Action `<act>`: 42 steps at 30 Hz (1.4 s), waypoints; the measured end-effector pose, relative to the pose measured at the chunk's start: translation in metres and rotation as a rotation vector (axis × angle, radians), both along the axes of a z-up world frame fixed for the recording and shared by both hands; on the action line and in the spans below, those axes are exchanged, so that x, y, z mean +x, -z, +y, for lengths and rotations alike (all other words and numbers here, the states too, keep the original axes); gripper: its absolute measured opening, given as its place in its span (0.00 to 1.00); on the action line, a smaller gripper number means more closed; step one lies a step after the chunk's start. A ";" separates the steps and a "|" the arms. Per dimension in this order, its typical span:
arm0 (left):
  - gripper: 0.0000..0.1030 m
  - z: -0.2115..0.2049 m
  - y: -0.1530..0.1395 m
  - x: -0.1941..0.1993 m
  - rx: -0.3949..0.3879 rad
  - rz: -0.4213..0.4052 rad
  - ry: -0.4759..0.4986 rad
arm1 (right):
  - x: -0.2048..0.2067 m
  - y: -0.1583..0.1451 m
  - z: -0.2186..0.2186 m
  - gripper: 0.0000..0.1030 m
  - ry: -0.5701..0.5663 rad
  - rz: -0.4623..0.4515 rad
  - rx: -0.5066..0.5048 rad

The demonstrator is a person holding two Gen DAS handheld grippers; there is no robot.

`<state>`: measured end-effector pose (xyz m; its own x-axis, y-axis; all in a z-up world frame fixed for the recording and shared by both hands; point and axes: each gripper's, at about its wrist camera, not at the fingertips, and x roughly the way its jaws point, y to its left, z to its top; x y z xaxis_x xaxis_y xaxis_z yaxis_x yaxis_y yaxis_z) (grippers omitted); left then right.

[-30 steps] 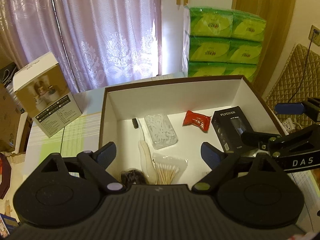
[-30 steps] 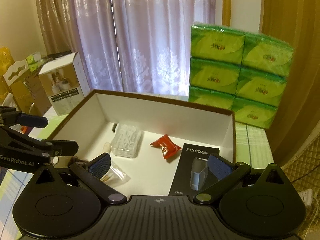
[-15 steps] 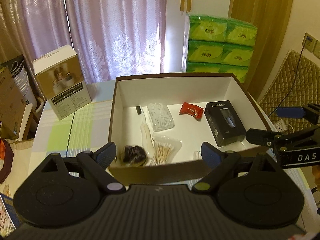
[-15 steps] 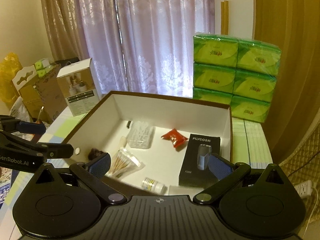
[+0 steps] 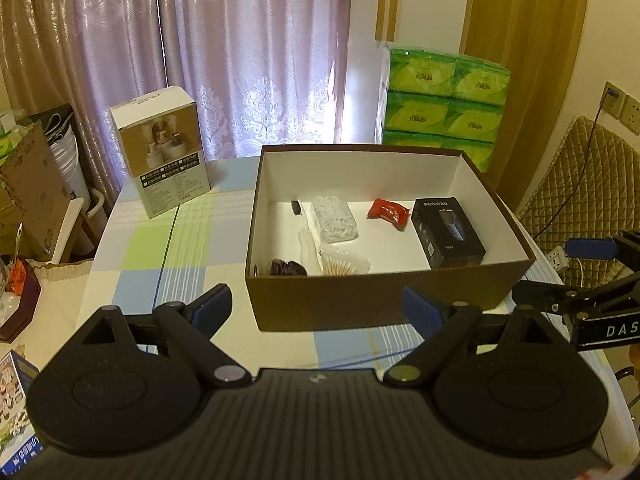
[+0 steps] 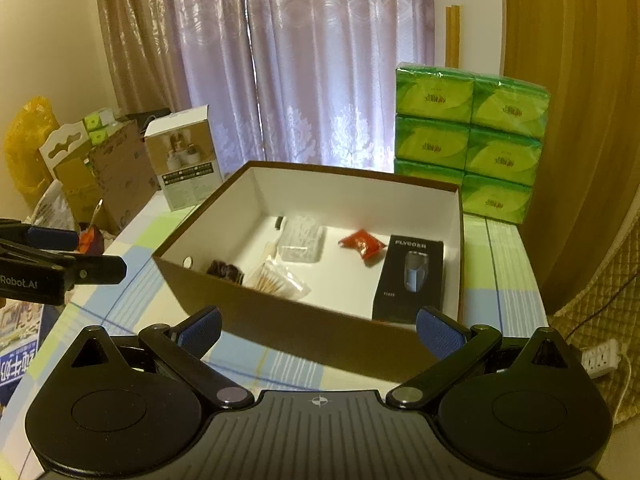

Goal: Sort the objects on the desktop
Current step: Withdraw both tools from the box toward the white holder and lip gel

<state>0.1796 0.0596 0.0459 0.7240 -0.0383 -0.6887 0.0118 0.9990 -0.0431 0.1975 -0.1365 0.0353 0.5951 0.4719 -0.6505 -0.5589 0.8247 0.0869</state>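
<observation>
as tissue packs [image 5: 444,114] flank box [image 5: 360,304]

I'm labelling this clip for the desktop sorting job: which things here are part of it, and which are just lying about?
Part of the job: brown box, black shaver box, red packet, cotton swabs, clear pack.

Lying about: green tissue packs, white carton, power strip.

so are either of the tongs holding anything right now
No. The left tongs and the right tongs are both open with nothing between their fingers, short of the brown box.
</observation>
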 end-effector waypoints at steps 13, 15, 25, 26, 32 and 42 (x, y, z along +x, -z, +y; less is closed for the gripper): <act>0.87 0.001 0.015 -0.033 -0.011 0.034 -0.008 | -0.031 0.006 -0.002 0.98 -0.020 0.027 -0.004; 0.87 0.002 0.017 -0.037 -0.013 0.039 -0.008 | -0.033 0.008 0.000 0.98 -0.021 0.032 -0.005; 0.87 0.006 0.033 -0.045 -0.016 0.080 -0.007 | -0.037 0.025 0.012 0.98 -0.039 0.074 -0.026; 0.87 0.006 0.034 -0.045 -0.017 0.085 -0.007 | -0.038 0.026 0.013 0.98 -0.041 0.078 -0.027; 0.87 0.009 0.045 -0.045 -0.020 0.112 -0.006 | -0.037 0.036 0.019 0.98 -0.052 0.102 -0.041; 0.87 0.015 0.067 -0.040 -0.023 0.172 -0.008 | -0.034 0.059 0.028 0.98 -0.068 0.153 -0.075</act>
<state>0.1396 0.0743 -0.0215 0.5956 -0.0505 -0.8017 -0.0056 0.9977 -0.0670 0.1636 -0.1089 -0.0234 0.4547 0.4546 -0.7659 -0.5988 0.7926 0.1149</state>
